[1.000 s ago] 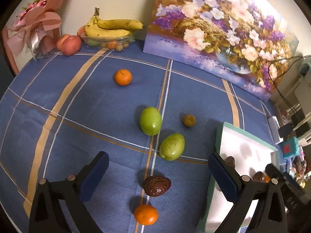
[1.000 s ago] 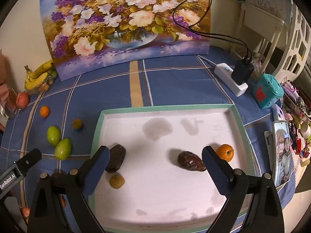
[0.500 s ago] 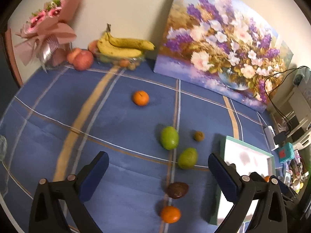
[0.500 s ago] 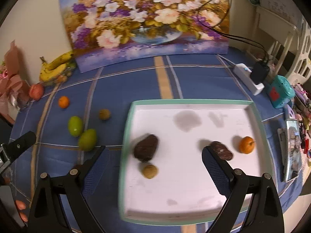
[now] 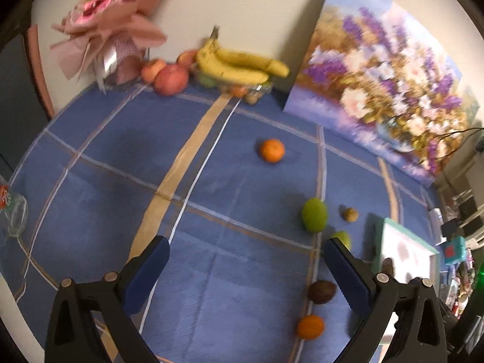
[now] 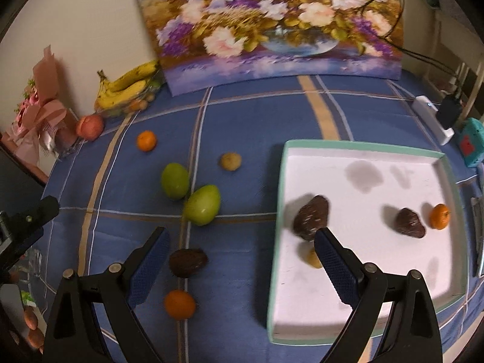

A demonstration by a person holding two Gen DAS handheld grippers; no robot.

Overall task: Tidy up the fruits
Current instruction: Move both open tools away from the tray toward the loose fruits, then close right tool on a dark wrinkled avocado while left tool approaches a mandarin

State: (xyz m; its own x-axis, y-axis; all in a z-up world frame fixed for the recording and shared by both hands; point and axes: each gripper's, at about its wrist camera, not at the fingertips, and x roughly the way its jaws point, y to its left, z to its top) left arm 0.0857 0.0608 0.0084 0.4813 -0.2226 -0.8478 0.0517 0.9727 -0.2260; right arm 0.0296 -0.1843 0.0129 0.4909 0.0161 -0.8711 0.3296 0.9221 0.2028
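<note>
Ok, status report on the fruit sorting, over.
Both grippers open, empty. Four fruits in tray. Six loose on cloth, dark one nearest. Nothing blocking.

Wide bare stretch of blue table (image 5: pixel 99 163) open on the left. Toward the tray (image 6: pixel 279 211): two green fruits (image 6: pixel 202 205) touching, a brown fruit (image 6: pixel 187 262) and an orange (image 6: pixel 179 304) close together, narrow gaps between. Back edge blocked by painting (image 6: pixel 272 24), bananas (image 5: pixel 239 66) and bouquet (image 5: pixel 112 30). Inside the tray, open white floor at the far and near ends.

We see a matt woven cloth (image 6: pixel 248 115), smooth glossy green fruits (image 6: pixel 202 204), a matt white tray (image 6: pixel 363 290), and textured blue rubbery pads (image 6: pixel 332 263).
</note>
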